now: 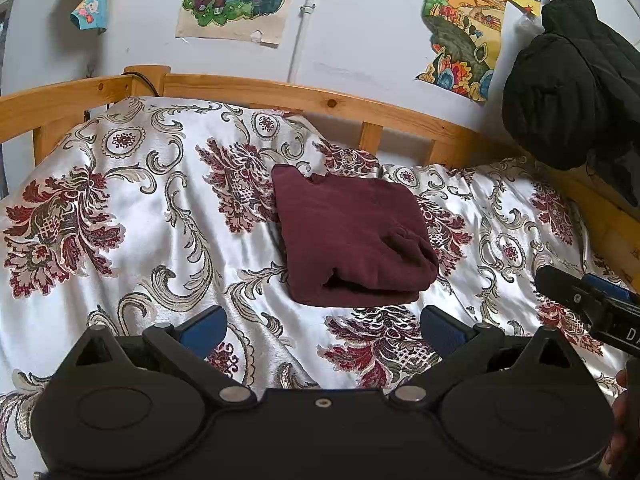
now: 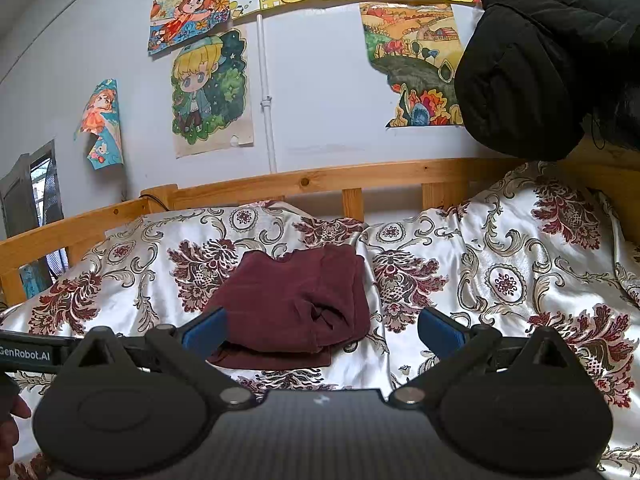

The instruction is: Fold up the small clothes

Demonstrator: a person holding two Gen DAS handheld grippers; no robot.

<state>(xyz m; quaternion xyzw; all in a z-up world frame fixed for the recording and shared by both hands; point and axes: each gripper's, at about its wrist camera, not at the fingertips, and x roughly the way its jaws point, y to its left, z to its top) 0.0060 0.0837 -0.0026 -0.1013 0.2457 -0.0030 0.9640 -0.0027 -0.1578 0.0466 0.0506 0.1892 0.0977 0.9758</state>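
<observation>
Two grippers are hovering over a bed whose white satin bedspread [image 1: 132, 216], patterned with maroon and grey-gold floral scrolls, is filling most of both views and lying in soft wrinkles. Behind it a pale wooden bed rail [image 1: 280, 94] is running along a white wall, where several colourful drawings [image 2: 212, 92] are hanging, some with curling corners, and a thin white pipe [image 2: 266, 100] is running down between them. At the right side a black padded jacket [image 2: 540, 64] is hanging above the far corner of the bed. Near the middle of the bedspread, a dark maroon garment [image 1: 352, 236] is lying folded into a compact, roughly rectangular bundle, with its layered edges showing along the near side and a small rumpled pocket of cloth on the top right. The left gripper [image 1: 322, 330] is holding just short of the bundle's near edge, its blue-padded fingers [image 1: 206, 330] spread wide apart and gripping nothing. The right gripper [image 2: 320, 330] is likewise standing spread wide and empty, with the bundle's near part showing between its fingers, though whether they are touching the cloth cannot be told. In the left wrist view the right gripper's tip is showing at the right edge, well apart from the garment.
</observation>
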